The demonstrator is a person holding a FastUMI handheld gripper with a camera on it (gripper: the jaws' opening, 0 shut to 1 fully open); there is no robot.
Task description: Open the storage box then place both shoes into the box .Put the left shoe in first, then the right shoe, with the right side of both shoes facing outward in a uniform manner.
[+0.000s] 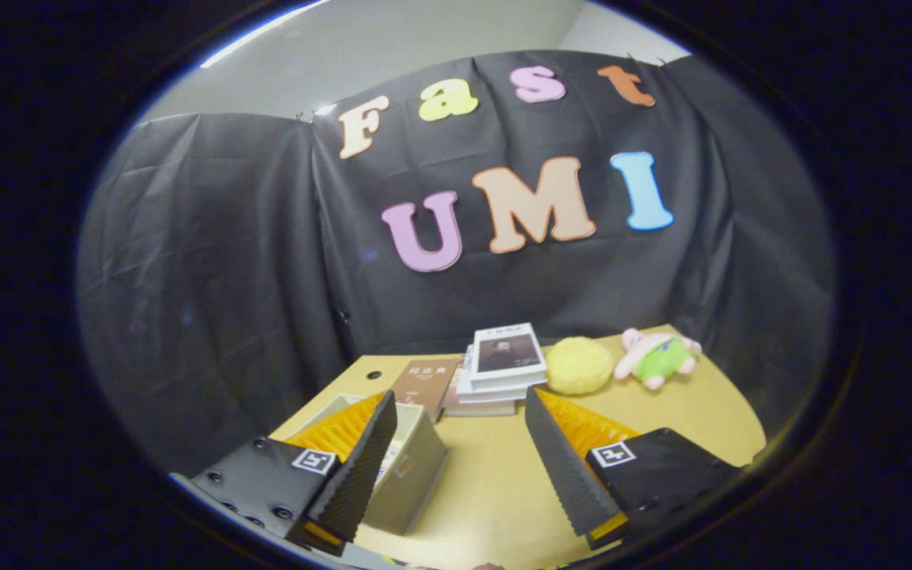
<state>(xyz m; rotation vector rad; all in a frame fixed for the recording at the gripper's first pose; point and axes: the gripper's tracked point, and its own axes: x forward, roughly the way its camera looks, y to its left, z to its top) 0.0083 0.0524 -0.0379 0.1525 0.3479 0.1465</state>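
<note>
Gripper view — beige storage box [412, 467], closed

Gripper [460, 443] fingers spread wide, nothing between them, above table [495, 483]. Box [412, 467] sits under and beside left finger. Beyond the fingers: books [499, 368], yellow cushion [579, 366], plush toy [656, 356].

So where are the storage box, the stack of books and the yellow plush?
storage box [416, 467]: gripper view, its front wall by the fingers.
stack of books [503, 360]: gripper view, top cover.
yellow plush [579, 366]: gripper view, its middle.
</note>
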